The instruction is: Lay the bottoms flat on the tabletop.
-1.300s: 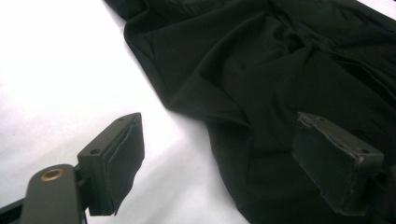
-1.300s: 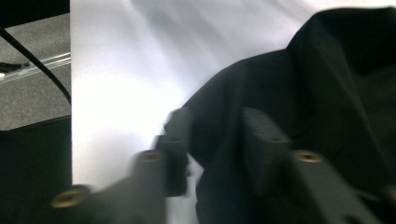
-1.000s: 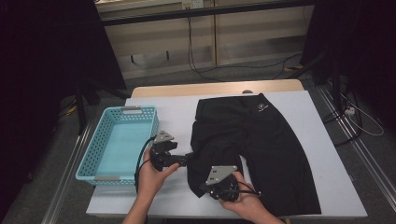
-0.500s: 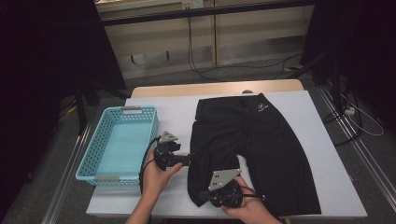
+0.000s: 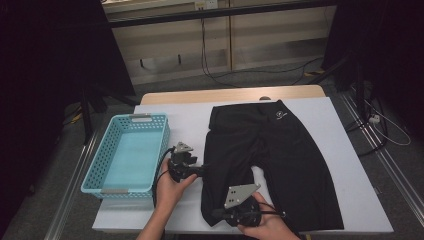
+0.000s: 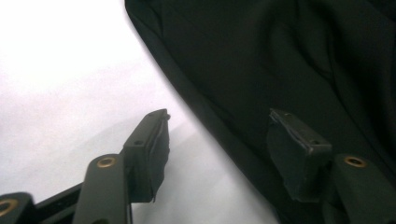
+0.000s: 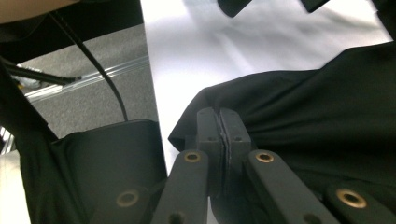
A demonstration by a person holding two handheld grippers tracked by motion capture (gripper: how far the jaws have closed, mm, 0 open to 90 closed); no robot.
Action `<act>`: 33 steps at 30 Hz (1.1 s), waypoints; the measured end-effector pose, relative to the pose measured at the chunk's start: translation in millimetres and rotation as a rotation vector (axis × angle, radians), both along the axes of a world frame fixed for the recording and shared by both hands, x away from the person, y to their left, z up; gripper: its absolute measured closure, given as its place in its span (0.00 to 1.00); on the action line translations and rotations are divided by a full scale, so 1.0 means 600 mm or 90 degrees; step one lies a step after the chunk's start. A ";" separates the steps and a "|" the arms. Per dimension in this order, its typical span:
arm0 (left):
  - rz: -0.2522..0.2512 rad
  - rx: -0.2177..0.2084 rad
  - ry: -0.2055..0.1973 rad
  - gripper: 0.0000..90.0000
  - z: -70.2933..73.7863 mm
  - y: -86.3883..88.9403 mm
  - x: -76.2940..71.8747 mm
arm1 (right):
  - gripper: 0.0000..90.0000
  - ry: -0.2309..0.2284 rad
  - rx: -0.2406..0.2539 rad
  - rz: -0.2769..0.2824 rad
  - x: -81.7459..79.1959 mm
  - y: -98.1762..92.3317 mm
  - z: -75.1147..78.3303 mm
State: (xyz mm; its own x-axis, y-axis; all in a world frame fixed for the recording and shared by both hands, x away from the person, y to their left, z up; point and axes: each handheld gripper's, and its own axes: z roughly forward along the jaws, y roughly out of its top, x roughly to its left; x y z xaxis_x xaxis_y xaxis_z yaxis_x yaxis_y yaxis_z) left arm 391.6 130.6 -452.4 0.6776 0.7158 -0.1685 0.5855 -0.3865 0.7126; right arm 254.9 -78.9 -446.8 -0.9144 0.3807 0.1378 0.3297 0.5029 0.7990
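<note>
The left gripper [image 6: 217, 140] lies low and level in its hand, its fingers [image 6: 152, 149] apart and just now closing. The right gripper [image 7: 222, 135] has its fingers [image 7: 209, 140] pressed together, tips aimed away from the hand.

One pair of black shorts [image 5: 272, 165] lies spread at the table's [image 5: 345, 150] center and toward 3 o'clock. One light blue basket [image 5: 127, 152] stands at 9 o'clock. Two grippers are at 6 o'clock: the left gripper [image 5: 202, 171] and the right gripper [image 5: 216, 214]. Two hands hold them. There is one table.
</note>
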 end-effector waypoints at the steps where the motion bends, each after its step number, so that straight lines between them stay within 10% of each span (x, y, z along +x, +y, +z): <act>1: -0.003 -0.001 0.003 0.48 -0.001 -0.002 0.000 | 0.98 0.000 0.004 -0.004 0.000 -0.003 0.001; 12: -0.024 0.042 0.005 0.92 -0.001 -0.012 -0.004 | 0.66 -0.032 -0.028 -0.148 0.032 -0.068 0.015; 23: -0.004 0.020 -0.034 0.99 0.010 -0.006 0.003 | 0.71 -0.019 -0.106 -0.308 0.073 -0.140 -0.006; 30: 0.017 0.025 -0.047 0.99 0.012 0.003 0.007 | 0.74 0.010 -0.103 -0.325 0.089 -0.133 -0.020; 33: 0.008 0.011 -0.045 0.94 0.006 -0.001 0.007 | 0.95 0.018 -0.095 -0.298 0.091 -0.128 -0.018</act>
